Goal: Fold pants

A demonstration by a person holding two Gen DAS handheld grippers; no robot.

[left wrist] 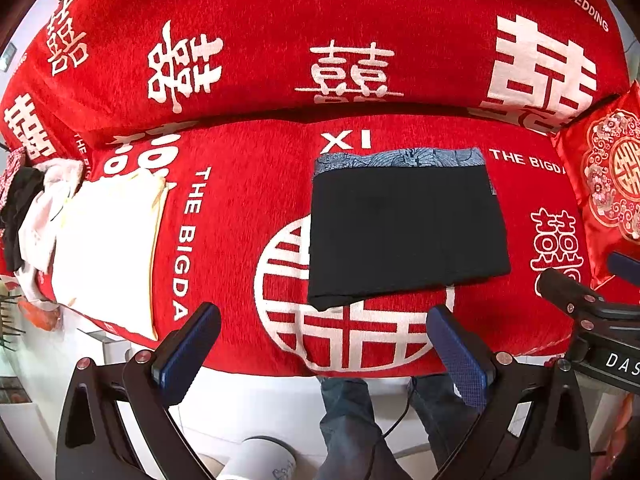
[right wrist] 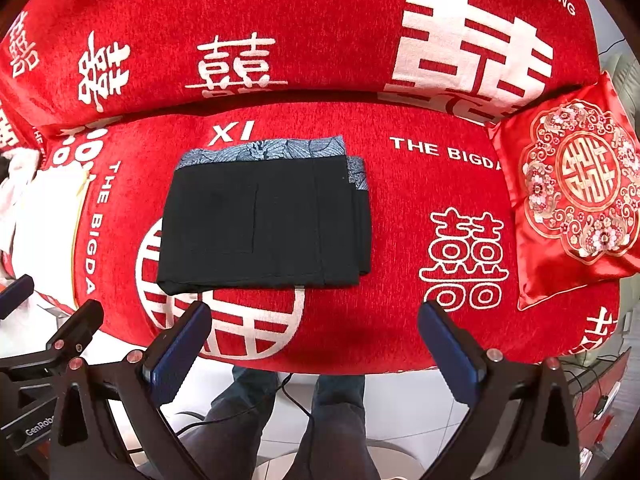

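Showing folded pants (right wrist: pixel 264 220), embroidered cushion (right wrist: pixel 576 200) whole only from right wrist

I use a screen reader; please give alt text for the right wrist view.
Folded black pants with a blue patterned band lie on a red sofa cover. The open right gripper hovers empty at the sofa's front edge; an embroidered red cushion sits at right.
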